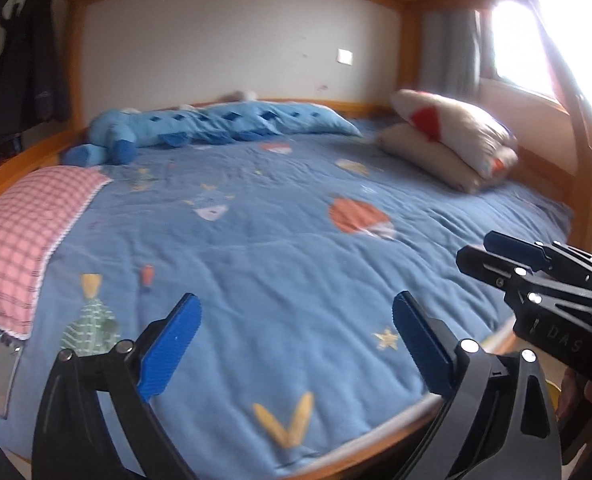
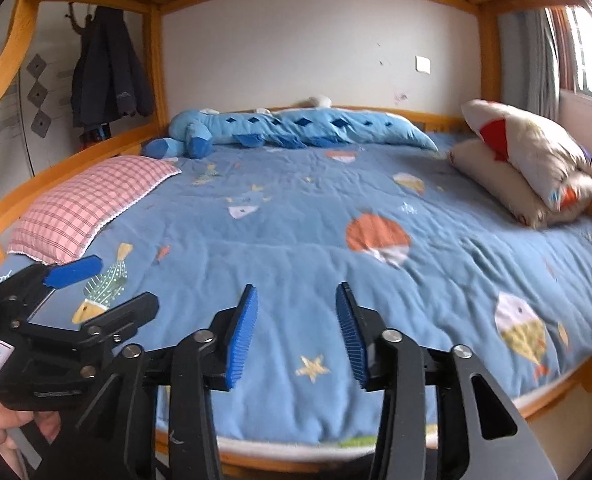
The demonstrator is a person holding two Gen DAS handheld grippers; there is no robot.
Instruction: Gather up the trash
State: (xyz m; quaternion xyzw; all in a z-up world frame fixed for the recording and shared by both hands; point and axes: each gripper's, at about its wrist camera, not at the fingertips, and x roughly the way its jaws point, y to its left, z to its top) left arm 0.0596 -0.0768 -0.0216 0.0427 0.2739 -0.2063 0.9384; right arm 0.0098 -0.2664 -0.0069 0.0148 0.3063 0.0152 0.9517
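No trash is seen on the bed; both the left gripper and right gripper are held spread and unladen.

Bedspread middle open to reach | pink pillow blocked left | stacked pillows blocked right | blue plush lined far edge

The right tongs seemingly read "DAS".
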